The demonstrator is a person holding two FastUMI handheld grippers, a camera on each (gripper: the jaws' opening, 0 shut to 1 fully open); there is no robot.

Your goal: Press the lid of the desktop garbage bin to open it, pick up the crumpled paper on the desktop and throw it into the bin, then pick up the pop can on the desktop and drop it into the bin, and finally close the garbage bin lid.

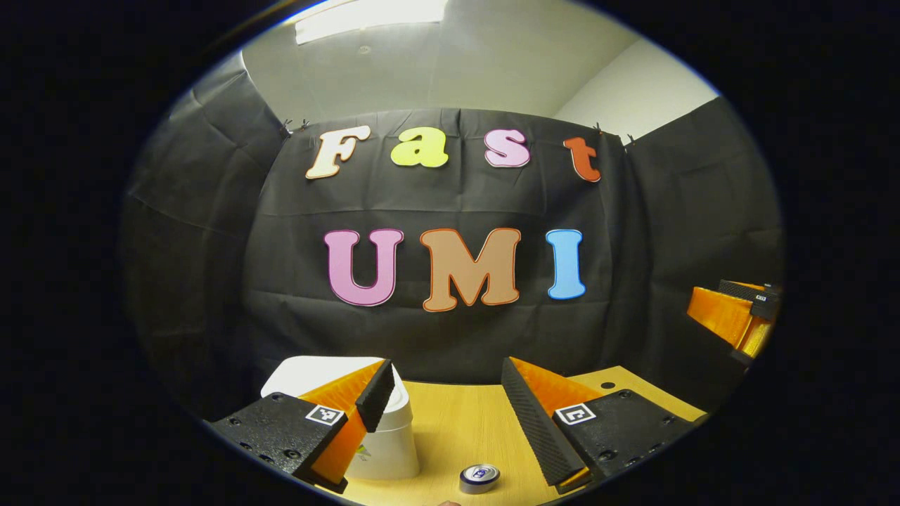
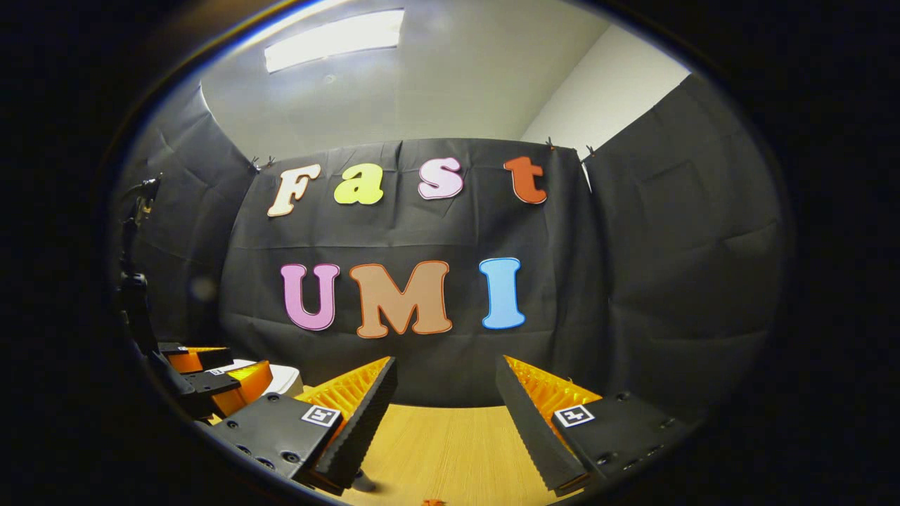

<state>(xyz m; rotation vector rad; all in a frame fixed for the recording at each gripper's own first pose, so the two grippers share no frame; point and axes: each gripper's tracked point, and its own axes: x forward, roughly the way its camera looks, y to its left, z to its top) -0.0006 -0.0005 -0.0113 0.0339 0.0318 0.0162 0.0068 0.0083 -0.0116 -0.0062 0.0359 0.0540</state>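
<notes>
In the left gripper view my left gripper (image 1: 443, 393) stands wide open, holding nothing. The white garbage bin (image 1: 383, 436), lid down, sits at lower left behind its left finger, and the pop can (image 1: 479, 478) stands on the wooden bench (image 1: 457, 422) at bottom centre. In the right gripper view my right gripper (image 2: 446, 393) is equally spread and empty above the bench.
</notes>
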